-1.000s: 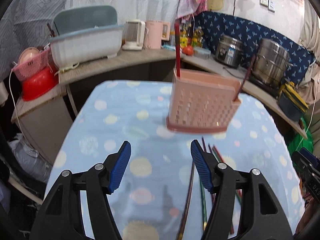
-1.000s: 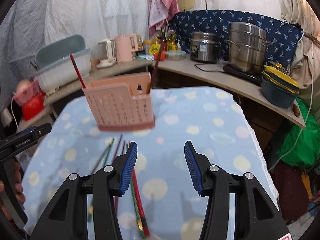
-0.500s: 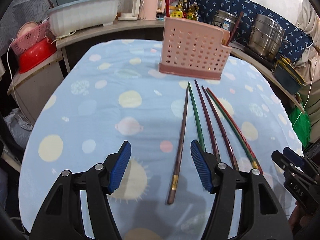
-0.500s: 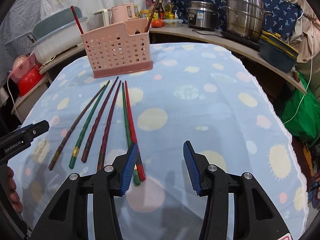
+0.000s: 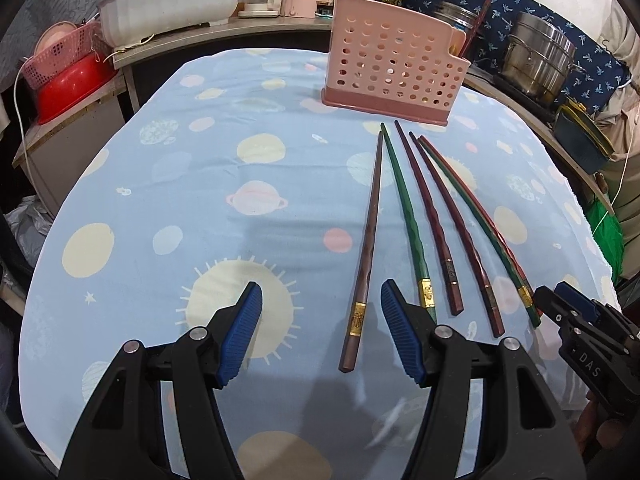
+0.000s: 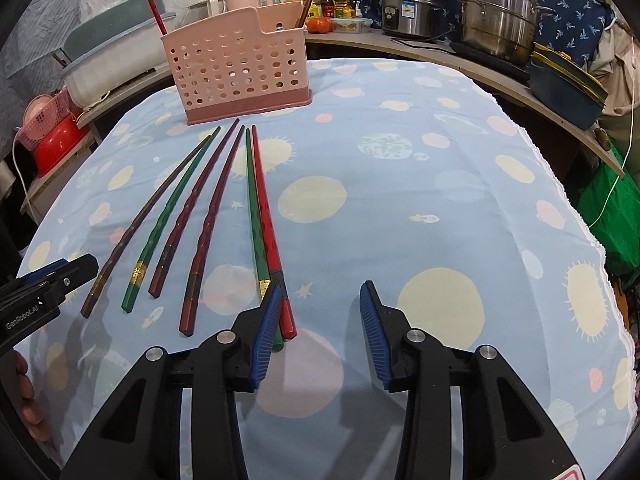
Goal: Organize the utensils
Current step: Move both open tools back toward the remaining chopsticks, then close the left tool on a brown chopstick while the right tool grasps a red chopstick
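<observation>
Several chopsticks lie fanned on the blue patterned cloth (image 5: pixel 168 216), tips toward a pink perforated holder (image 5: pixel 394 76) (image 6: pixel 240 76) that has two chopsticks standing in it. My left gripper (image 5: pixel 320 332) is open low over the cloth; the butt of the brown chopstick (image 5: pixel 366 240) lies between its fingers, nearer the right one, untouched. The jaws of my right gripper (image 6: pixel 320 332) are closing. Its left finger (image 6: pixel 266 332) covers the ends of the green chopstick (image 6: pixel 254 216) and the red chopstick (image 6: pixel 266 216). No pad presses on them.
A curved counter behind the table carries a steel pot (image 6: pixel 500 8), a rice cooker (image 6: pixel 408 12), kettles and a white tub (image 5: pixel 172 4). A red basin (image 5: pixel 72 88) sits at the left. The cloth's right edge (image 6: pixel 592 240) drops toward a green bag.
Both grippers have sunk and tipped down toward the table, bringing the row of chopsticks into view. The right gripper's jaws have narrowed; the left's have kept their width.
</observation>
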A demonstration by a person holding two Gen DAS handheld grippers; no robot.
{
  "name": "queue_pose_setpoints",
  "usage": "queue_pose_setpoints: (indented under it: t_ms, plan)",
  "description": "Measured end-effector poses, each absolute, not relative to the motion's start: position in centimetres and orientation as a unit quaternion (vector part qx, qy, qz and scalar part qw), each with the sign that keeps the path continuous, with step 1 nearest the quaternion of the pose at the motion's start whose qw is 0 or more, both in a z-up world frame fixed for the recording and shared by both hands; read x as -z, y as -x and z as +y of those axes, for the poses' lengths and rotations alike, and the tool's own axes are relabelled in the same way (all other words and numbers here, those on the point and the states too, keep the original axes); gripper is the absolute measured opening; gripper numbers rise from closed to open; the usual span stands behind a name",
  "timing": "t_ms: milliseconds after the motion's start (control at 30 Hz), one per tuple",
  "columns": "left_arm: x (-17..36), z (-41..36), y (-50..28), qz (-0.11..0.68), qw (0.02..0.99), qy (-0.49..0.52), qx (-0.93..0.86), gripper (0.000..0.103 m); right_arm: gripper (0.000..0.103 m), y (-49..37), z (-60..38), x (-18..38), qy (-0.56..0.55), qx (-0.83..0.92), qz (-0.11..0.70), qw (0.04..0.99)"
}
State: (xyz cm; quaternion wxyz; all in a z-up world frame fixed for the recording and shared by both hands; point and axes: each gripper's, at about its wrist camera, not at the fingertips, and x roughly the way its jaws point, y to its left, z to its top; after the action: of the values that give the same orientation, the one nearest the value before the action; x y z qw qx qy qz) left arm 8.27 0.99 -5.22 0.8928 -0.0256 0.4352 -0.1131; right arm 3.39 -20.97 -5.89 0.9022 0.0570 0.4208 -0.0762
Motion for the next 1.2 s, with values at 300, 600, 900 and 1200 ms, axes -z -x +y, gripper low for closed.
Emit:
queue_pose_setpoints:
  t_ms: [300,600,900,1200]
  plan:
    - [5.7,0.9,-8.4,0.441,0.89,0.027,0.115,0.057,0.028,-3.6,-20.1,5.8,-0.046,0.062,0.424,0.902]
    - [6.0,1.2,-8.5,0.445,0.888,0.031,0.113,0.056,0.026,-3.9,-19.5,5.8,-0.047,0.051,0.424,0.903]
    - [6.0,0.7,-8.4,0.445,0.887,0.025,0.12,0.056,0.025,-4.2,-20.9,6.0,-0.062,0.059,0.429,0.899]
    - [6.1,0.5,-8.3,0.442,0.888,0.018,0.124,0.046,0.021,-4.6,-19.6,6.5,-0.052,0.044,0.435,0.898]
